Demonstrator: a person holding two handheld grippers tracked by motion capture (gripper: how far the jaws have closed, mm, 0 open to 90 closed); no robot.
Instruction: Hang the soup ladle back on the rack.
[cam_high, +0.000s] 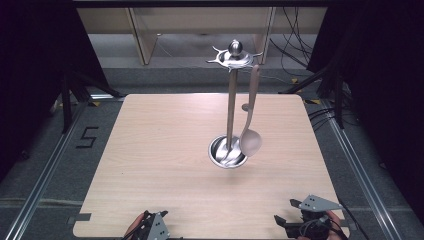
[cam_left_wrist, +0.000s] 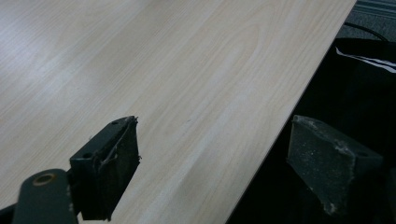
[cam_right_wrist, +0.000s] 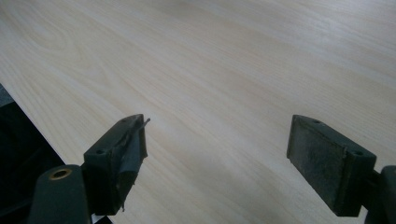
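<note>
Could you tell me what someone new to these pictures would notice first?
First the tall shiny metal utensil stand with a round bowl-shaped base, near the middle of the pale wooden table, with a beige long-handled ladle hanging from its hooked top. Then the left gripper and right gripper at the near edge, both with jaws wide apart over bare wood.

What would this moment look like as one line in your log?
left hand-held gripper: open, empty, near table edge | right hand-held gripper: open, empty | ladle: hanging on stand | table: wooden
</note>
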